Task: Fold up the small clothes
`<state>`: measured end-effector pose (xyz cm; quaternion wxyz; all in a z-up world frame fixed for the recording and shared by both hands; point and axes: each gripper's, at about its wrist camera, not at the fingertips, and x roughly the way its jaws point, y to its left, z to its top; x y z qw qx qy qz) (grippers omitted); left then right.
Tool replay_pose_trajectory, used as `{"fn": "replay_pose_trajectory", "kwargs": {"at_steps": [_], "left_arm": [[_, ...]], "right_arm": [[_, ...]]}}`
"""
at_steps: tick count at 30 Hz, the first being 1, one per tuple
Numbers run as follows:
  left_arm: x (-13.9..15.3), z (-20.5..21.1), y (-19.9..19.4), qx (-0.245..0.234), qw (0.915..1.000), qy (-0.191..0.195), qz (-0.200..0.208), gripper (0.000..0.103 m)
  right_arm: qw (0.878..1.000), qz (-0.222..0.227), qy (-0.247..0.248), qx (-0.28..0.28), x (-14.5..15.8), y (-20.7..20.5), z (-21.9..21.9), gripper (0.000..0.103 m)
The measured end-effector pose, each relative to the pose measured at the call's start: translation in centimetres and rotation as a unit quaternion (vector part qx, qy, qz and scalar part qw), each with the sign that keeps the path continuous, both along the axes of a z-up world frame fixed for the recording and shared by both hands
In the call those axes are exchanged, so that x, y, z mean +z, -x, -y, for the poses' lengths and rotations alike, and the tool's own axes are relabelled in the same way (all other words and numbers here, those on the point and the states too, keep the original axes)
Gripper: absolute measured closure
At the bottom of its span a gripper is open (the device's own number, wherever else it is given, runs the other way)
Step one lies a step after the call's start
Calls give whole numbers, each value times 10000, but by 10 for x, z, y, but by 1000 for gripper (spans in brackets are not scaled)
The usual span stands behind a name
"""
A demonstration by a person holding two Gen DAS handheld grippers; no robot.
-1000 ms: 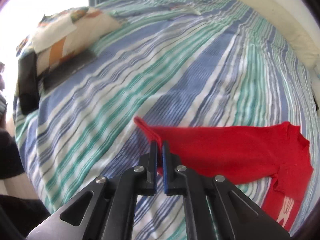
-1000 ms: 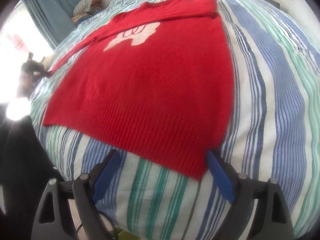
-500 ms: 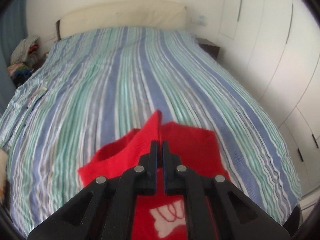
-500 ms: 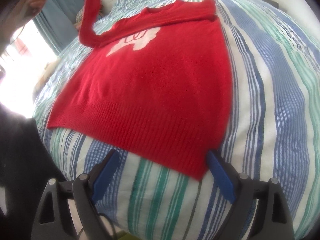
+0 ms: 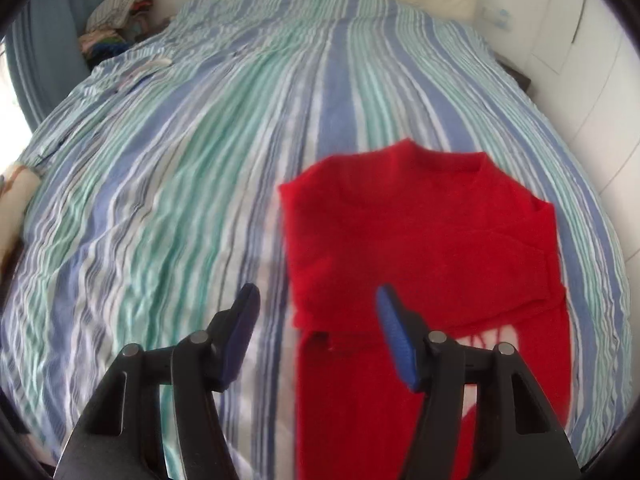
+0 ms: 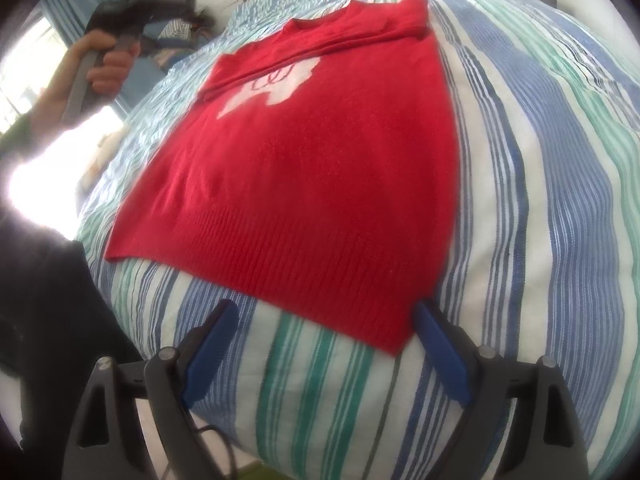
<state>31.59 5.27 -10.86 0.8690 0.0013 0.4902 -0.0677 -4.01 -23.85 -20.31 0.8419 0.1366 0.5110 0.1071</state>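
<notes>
Just beyond your right gripper (image 6: 320, 356) lies the sweater (image 6: 320, 168) hem, its length running away from you; both grippers are spread wide and empty, the left gripper (image 5: 316, 332) up by the collar.

The lower part of the red sweater (image 5: 420, 240) is cut off by the bottom edge in the left wrist view, and its white print (image 5: 496, 338) is half hidden behind the left gripper (image 5: 318, 332) and a folded sleeve. The pile of clothes (image 5: 120, 12) beside the bed (image 5: 200, 140) is too small and blurred to tell apart. In the right wrist view, the window area is overexposed, and the hand (image 6: 108, 66) is blurred.
</notes>
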Motion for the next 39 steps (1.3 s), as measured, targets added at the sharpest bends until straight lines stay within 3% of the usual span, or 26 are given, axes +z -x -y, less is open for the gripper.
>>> {"fn": "replay_pose_trajectory", "kwargs": {"at_steps": [3,6,9,11,13,15,17,20,24,26,29,32,36,39], "left_arm": [[-31,-14,22,-262,9992,-137,-267,40],[-58,3,33,-490,9971,-449,-384,40],[-76,13,37,-118,9973,-688,-250,40],[-90,7,38,403,9974,-563,-208,32],[-100,-7,44,841,9963,-148,-119,25],[-104,-12,57,916,9957,-13,157,21],[-107,-10,65,775,9964,-110,313,21],[-108,-10,66,746,9967,-71,301,19],[-111,-10,64,745,9966,-120,318,17],[-112,-11,62,750,9965,-126,353,16],[-113,-13,60,750,9965,-87,360,16],[-112,-14,60,755,9964,-52,371,16],[-114,-14,61,758,9963,-71,388,14],[-111,-13,60,751,9965,-154,324,14]], "right_arm": [[10000,-25,-23,-37,0,-1,1,14],[9999,-84,61,6,3,-3,-2,14],[9995,-324,9,32,17,-10,0,25],[9992,-344,-212,78,39,-20,10,26],[9998,-135,-104,119,69,-42,24,26],[9998,140,131,76,97,-75,38,26],[9994,321,-6,-91,111,-121,58,27],[9956,147,-703,-610,100,-194,86,39],[9731,-355,-1853,-1323,61,-263,96,46],[9701,-450,-1846,-1507,47,-281,91,46],[9744,-653,-1442,-1594,31,-298,78,48],[9763,-875,-1452,-1344,19,-304,66,95],[9801,-368,-1149,-1579,44,-272,66,95],[9847,-674,-750,-1420,24,-266,58,90]]}}
